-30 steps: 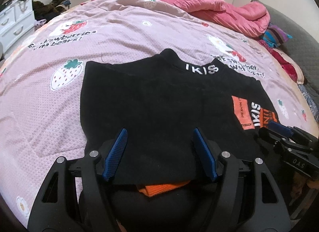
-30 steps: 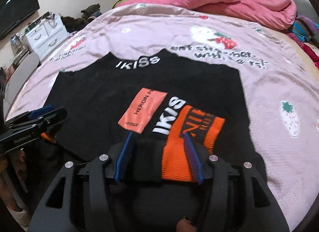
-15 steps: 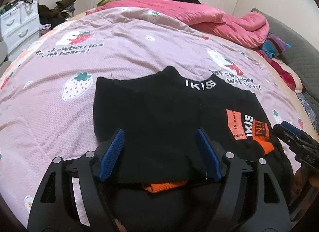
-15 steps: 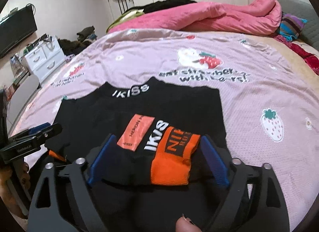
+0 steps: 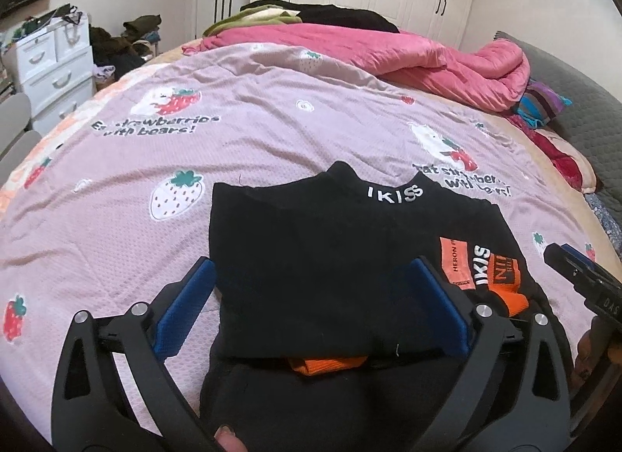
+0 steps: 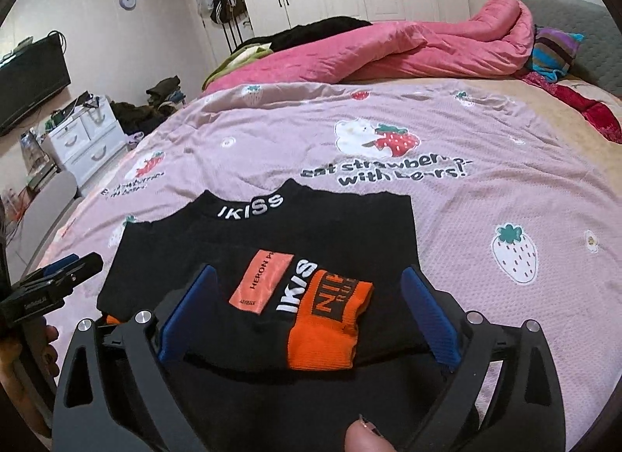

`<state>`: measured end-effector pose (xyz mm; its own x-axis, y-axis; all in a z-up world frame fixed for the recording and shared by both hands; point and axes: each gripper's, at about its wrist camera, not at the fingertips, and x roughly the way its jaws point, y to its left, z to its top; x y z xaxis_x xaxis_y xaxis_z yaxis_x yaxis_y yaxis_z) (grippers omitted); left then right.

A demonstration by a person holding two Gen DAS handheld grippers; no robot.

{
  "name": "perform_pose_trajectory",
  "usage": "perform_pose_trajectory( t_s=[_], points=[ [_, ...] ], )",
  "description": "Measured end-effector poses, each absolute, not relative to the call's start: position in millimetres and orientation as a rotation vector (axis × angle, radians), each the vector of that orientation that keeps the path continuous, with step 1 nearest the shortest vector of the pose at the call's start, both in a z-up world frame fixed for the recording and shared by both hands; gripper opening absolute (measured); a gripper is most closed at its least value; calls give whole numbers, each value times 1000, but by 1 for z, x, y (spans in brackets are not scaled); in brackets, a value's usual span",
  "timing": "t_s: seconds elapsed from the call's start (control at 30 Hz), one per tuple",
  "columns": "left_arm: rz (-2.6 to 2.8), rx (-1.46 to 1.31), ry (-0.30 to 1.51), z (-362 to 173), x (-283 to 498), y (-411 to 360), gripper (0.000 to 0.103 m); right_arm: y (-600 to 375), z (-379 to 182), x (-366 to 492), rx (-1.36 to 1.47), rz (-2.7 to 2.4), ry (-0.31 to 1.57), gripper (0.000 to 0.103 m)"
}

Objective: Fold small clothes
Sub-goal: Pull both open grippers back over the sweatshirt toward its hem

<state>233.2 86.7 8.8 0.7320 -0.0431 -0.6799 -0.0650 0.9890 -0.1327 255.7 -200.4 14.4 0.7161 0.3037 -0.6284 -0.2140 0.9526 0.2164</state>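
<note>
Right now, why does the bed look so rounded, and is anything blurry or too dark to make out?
Left wrist view: the lens bends the bedspread into a dome, corners go black, and the black sweater loses its folds in darkness. Right wrist view: same bulge; the sweater's lettering is sharp, the wall clock is soft, and the lighting is even, without glare.

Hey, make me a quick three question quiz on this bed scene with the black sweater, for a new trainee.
1. True or false: the left claw is clamped on the black sweater.
2. What lies on the near right part of the sweater? A) the orange cuff of a folded sleeve B) a white sock C) a belt
3. Fill in: the white lettering on the collar reads ____.

Key:
1. False; its jaws are opening and the pads are clear of the cloth. The right claw is opening too.
2. A
3. IKISS
</note>
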Motion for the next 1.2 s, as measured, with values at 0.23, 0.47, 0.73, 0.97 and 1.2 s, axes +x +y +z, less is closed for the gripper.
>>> perform_pose_trajectory(
  t_s=[0.23, 0.47, 0.73, 0.97, 1.2],
  points=[
    [12, -145, 725, 17, 226, 84, 94, -202, 24, 249, 146, 297, 689, 95],
    [8, -136, 704, 26, 218, 82, 94, -204, 38, 239, 158, 307, 654, 95],
    [3, -131, 674, 36, 205, 79, 94, -204, 51, 225, 146, 320, 619, 95],
    [-6, -123, 652, 42, 193, 72, 94, -206, 63, 214, 152, 329, 586, 95],
    [-11, -111, 632, 48, 181, 67, 94, -209, 70, 206, 152, 334, 567, 95]
  ],
)
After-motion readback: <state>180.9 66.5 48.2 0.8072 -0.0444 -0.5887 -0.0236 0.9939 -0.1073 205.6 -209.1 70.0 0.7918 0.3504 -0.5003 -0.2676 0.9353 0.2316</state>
